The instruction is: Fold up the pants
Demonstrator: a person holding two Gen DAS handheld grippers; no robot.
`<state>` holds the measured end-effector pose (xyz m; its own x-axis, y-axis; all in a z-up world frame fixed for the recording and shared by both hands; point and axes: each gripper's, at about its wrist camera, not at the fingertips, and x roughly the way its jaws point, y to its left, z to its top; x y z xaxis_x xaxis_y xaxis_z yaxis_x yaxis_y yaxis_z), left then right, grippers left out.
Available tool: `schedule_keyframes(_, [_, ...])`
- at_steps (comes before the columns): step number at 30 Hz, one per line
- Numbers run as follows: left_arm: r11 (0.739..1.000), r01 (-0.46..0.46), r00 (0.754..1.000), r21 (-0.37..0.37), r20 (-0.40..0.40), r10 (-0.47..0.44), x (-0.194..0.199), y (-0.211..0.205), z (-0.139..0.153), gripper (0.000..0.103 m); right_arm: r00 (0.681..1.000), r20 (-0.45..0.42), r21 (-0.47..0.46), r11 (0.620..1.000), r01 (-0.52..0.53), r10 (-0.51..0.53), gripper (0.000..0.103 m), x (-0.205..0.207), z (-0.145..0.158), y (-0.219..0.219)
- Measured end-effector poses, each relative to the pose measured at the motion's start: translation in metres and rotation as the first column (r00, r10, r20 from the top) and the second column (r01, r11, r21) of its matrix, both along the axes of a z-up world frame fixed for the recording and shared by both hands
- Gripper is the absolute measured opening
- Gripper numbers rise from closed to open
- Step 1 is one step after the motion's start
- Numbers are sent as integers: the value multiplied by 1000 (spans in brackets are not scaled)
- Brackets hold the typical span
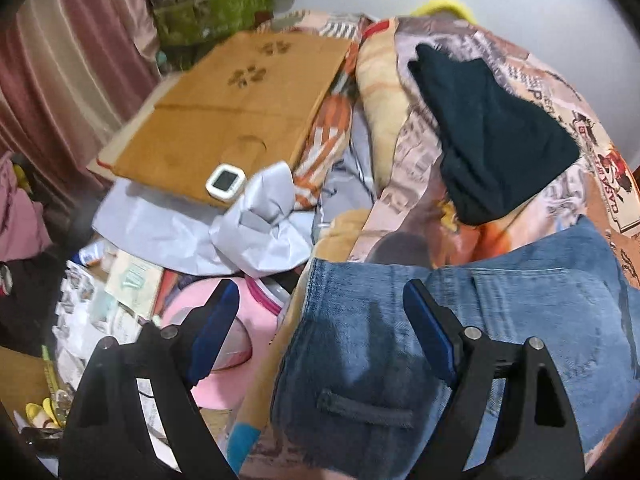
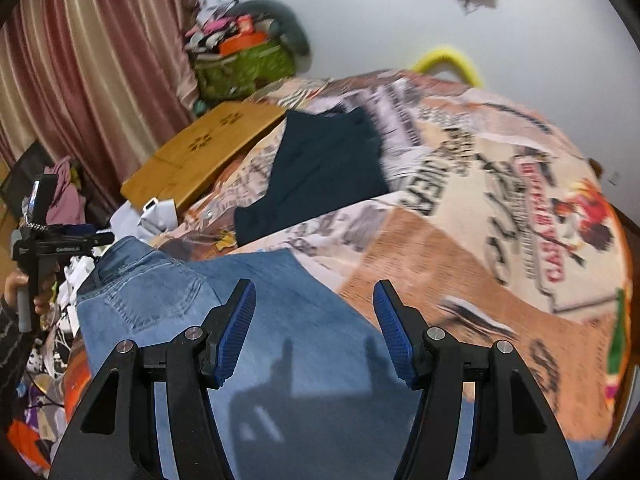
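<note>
Blue jeans lie on the patterned bedspread, waistband end toward the bed's left edge, with the inner lining and a belt loop showing. My left gripper is open and empty just above that waistband end. In the right wrist view the jeans spread flat with a back pocket at left. My right gripper is open and empty above the jeans' leg part, its shadow on the denim. The left gripper shows at the far left, held by a hand.
A folded dark garment lies farther back on the bed, also in the right wrist view. A wooden board with a small white device, grey paper and floor clutter lie left. A pink curtain hangs at left.
</note>
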<state>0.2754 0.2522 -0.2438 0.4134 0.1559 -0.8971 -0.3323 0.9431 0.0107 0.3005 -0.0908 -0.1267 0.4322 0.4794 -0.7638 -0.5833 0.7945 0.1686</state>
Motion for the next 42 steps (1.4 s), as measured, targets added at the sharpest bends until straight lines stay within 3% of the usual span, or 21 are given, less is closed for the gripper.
schedule_keyframes(4, [997,-29,999,-71,-40,26,12,10,-24,83,997,-77,9,1000,-27,27,57,25,-23,29])
schedule_keyframes(6, [991,-18,999,-135,-51,11,18,11,-33,76,989,-145,15,1000,-27,29,57,41,-39,41])
schedule_keyframes(8, [978,-3,998,-208,-67,-11,22,10,-41,59,979,-202,21,999,-28,31,53,52,-52,49])
schedule_keyframes(12, [948,-13,999,-319,-48,-3,19,12,-48,42,954,-290,41,997,-63,72,27,55,-74,62])
schedule_keyframes(14, [931,-33,999,-363,-36,22,16,16,-49,18,955,-280,37,995,-88,95,22,47,-75,66])
schedule_keyframes(16, [937,-37,999,-346,-30,28,11,16,-47,2,969,-223,0,994,-113,110,9,38,-70,70])
schedule_keyframes(20, [985,-17,1000,-174,1,17,1,10,-33,3,985,-133,-48,992,-116,108,4,27,-59,71])
schedule_keyframes(23, [1000,-8,1000,-13,18,9,-11,6,-25,4,992,-84,-82,991,-102,95,3,27,-56,74])
schedule_keyframes(29, [1000,14,998,-7,-63,-15,-23,4,-47,7,995,-66,-159,984,-85,76,4,27,-65,84])
schedule_keyframes(33, [999,35,997,33,-69,-32,-36,-5,-31,12,995,-95,-125,991,-39,28,5,24,-47,70])
schedule_keyframes(36, [998,47,998,46,-34,-45,-48,-14,-12,33,997,-64,-123,991,-42,35,6,9,-30,64])
schedule_keyframes(38, [997,59,998,51,3,-59,-58,-22,3,54,998,-48,-110,993,-43,38,10,-4,-17,56])
schedule_keyframes(42, [995,76,996,71,46,-79,-77,-37,26,63,999,-19,-92,995,-47,46,21,-31,0,42])
